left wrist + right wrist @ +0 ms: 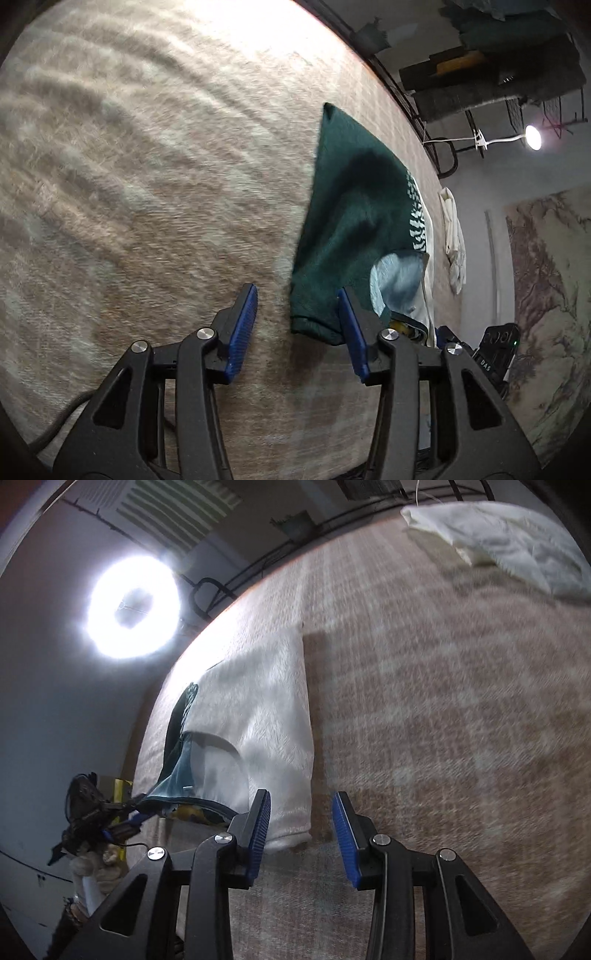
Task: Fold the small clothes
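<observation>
Two grippers are seen, one in each wrist view, and both are spread apart with nothing held between the blue pads. The left gripper (pixel 297 328) is poised low over a beige woven cloth (pixel 147 184) that covers the work surface; its right-hand pad (pixel 352 332) is placed just in front of the near hem of a garment, though contact cannot be confirmed. The right gripper (pixel 301 834) is likewise released, and its left-hand pad (pixel 260 830) is set just beside the near hem of the same garment.

One small garment (pixel 351 221) is laid on the cloth. It is shown in two colours: a dark green half toward the left gripper and a white half (pixel 266 716) toward the right gripper, with a patterned band of white marks where the two meet. A pale blue lining is exposed at the neck opening, near the grippers. The garment is lying roughly flat, with its long axis running away from the cameras.

One further item, a crumpled cream cloth (pixel 509 542), is left well apart from the garment near the far edge of the surface.

Two lights are visible: one ring lamp (pixel 133 607) glaring beyond the table edge in the right view, and one small clip lamp (pixel 533 137) on a flexible white neck in the left view. The frames are softened by blur.
</observation>
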A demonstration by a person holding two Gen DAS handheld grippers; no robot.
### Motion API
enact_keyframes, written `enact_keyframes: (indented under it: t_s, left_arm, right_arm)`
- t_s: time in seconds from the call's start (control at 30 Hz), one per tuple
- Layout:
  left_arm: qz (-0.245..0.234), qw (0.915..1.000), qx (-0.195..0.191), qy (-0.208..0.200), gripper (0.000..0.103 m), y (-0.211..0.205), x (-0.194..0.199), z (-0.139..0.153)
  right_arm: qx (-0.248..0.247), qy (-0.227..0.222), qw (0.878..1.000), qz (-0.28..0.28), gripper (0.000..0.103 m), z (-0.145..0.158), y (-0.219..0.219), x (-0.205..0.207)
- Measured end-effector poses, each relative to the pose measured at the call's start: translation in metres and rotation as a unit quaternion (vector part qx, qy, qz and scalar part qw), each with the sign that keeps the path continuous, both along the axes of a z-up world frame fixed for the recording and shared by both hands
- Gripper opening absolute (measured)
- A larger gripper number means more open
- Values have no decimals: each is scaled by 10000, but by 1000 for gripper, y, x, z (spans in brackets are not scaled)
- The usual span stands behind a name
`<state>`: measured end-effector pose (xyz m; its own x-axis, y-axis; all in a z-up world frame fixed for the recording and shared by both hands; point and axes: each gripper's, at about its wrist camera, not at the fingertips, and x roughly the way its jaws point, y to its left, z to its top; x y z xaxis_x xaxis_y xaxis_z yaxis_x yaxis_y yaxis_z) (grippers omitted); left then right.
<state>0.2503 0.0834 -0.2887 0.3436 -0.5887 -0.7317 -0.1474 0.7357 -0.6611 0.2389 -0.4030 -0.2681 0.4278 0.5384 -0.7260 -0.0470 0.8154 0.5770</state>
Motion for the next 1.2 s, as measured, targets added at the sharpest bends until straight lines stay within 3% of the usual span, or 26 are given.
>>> enact_keyframes:
  t_s: [0.03, 0.07, 0.1, 0.17, 0.23, 0.3, 0.4, 0.43, 0.53, 0.63, 0.77, 0.83, 0.87, 0.9, 1.0, 1.07, 1.2]
  left_arm:
    - [-86, 10000, -37, -23, 46, -4, 0, 1]
    - [-119, 9999, -54, -43, 38, -7, -1, 2]
    - [-132, 9999, -5, -52, 23, -9, -1, 2]
    - [-124, 9997, 171, -92, 7, -12, -2, 2]
    - [-87, 9995, 231, -187, 4, -13, -4, 6]
    - [-87, 9988, 309, -377, 3, -13, -7, 17]
    - [-151, 9952, 455, -854, 3, -12, -14, 41]
    - [-265, 9917, 779, -983, 3, -16, -17, 44]
    - [-430, 9888, 1190, -786, 3, -22, -20, 28]
    - [-503, 9865, 1411, -661, 3, -24, -19, 16]
    - [-564, 9812, 1668, -793, 4, -25, -19, 24]
    - [-572, 9778, 1840, -817, 17, -25, -20, 29]
    - [-537, 9759, 1940, -840, 33, -27, -21, 33]
    - [-477, 9746, 1989, -907, 39, -26, -22, 38]
    - [-345, 9688, 2092, -1281, 39, -30, -28, 61]
    - [-328, 9631, 2159, -1575, 39, -38, -31, 73]
    - [-480, 9661, 1978, -1589, 39, -65, -17, 71]
  right_arm:
    - [77, 40, 10000, 20, 36, -2, 2, 0]
    - [142, 61, 9999, 41, 35, -4, 3, 0]
    - [217, 89, 9997, 76, 30, -5, 5, 1]
    - [402, 145, 9989, 174, 23, -9, 9, 2]
    - [546, 144, 9981, 263, 5, -10, 15, 3]
    - [601, 54, 9977, 313, 1, -6, 18, 1]
    - [791, -275, 9961, 265, 1, 17, 19, -4]
    - [888, -397, 9949, 254, 0, 23, 17, -8]
    - [869, -559, 9943, 265, 0, 30, 14, -13]
    - [440, -281, 9983, 253, 0, 14, 19, -13]
    - [-295, -258, 9979, 517, 1, 9, 37, -16]
    - [-560, -288, 9963, 592, 17, 14, 42, -15]
    - [-768, -315, 9948, 583, 22, 19, 45, -14]
    - [-908, -396, 9935, 562, 26, 25, 43, -13]
    - [-1382, -935, 9843, 582, 27, 51, 50, -10]
    - [-1427, -1229, 9800, 648, 25, 63, 55, -6]
    - [-1212, -1574, 9745, 1039, 11, 79, 87, 17]
